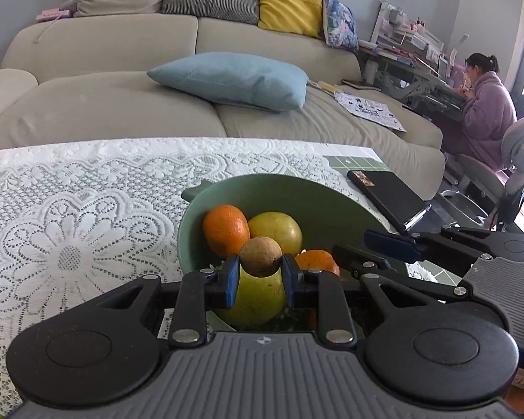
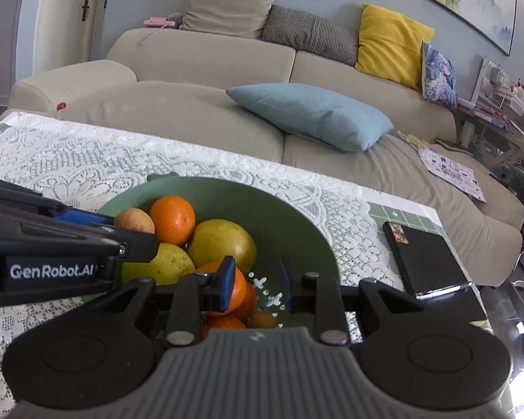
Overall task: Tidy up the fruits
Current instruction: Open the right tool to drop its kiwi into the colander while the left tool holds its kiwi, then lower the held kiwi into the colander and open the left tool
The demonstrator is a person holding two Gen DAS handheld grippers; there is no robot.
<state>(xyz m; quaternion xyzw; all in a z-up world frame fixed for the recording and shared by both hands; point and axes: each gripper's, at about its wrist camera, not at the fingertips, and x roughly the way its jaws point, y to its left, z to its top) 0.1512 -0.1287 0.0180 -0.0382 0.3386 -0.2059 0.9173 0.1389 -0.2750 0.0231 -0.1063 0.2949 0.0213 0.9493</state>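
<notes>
A green bowl [image 1: 318, 199] on the lace-covered table holds oranges [image 1: 226, 230], a yellow-green fruit [image 1: 276, 230] and a larger one [image 1: 260, 296]. My left gripper [image 1: 261, 272] is shut on a small brown round fruit [image 1: 261, 256], held just above the fruit in the bowl. In the right wrist view the bowl [image 2: 297, 216] shows the brown fruit [image 2: 134, 221], an orange [image 2: 173, 220] and yellow fruit [image 2: 225, 244]. My right gripper [image 2: 258, 279] is open and empty over the bowl's near right side, beside an orange [image 2: 239, 289].
A black notebook [image 1: 389, 195] lies on the table right of the bowl; it also shows in the right wrist view [image 2: 426, 258]. A beige sofa [image 1: 122, 104] with a blue pillow [image 1: 230, 80] stands behind the table. A person [image 1: 485, 111] sits at a desk far right.
</notes>
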